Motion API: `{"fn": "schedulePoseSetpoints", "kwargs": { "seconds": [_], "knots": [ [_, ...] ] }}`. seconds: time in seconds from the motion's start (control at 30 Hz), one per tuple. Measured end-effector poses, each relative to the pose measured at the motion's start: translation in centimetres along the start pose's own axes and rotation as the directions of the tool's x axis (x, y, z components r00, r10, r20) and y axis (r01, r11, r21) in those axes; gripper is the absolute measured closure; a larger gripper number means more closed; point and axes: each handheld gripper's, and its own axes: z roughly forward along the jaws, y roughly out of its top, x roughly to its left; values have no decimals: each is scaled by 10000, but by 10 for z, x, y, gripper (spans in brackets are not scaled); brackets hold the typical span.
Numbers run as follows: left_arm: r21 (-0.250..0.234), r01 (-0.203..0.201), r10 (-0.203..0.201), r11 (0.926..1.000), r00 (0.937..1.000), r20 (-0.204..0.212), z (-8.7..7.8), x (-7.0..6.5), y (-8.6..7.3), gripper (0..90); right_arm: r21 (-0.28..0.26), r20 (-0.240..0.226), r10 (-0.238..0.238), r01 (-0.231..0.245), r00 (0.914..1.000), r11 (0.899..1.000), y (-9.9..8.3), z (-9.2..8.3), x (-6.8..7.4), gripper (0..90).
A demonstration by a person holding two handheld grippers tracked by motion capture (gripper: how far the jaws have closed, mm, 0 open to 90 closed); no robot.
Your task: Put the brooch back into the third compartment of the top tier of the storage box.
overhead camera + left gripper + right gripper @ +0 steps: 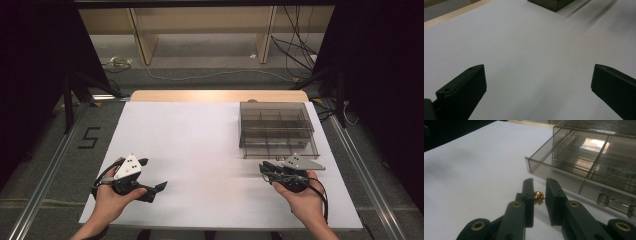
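Observation:
My right gripper point(539, 186) is shut on a small gold bead point(539, 197), pinched between its two black jaws just above the white table top. It is held close in front of a smoky clear compartment box point(574, 167), whose lowest drawer point(554, 171) is pulled out toward the gripper. In the high view the right gripper point(263, 167) sits at the box's point(275, 127) near left corner. My left gripper point(154, 174) rests low over the near left of the table, open, nothing between its jaws point(539, 72).
A white sheet point(200, 145) covers the table, with a wooden edge point(215, 95) at the back. A metal pull point(609, 201) hangs on the box's front. A corner of the box point(551, 3) lies far ahead of the left gripper. Cables run on the floor behind.

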Motion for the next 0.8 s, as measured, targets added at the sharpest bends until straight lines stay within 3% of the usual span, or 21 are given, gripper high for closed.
{"fn": "schedulePoseSetpoints", "kwargs": {
  "seconds": [0.8],
  "knots": [
    [8,-9,9,10000,10000,2,0,0,0,0,-200,147,126,-123,9998,9997,3,-3,-4,786]
  ]
}}
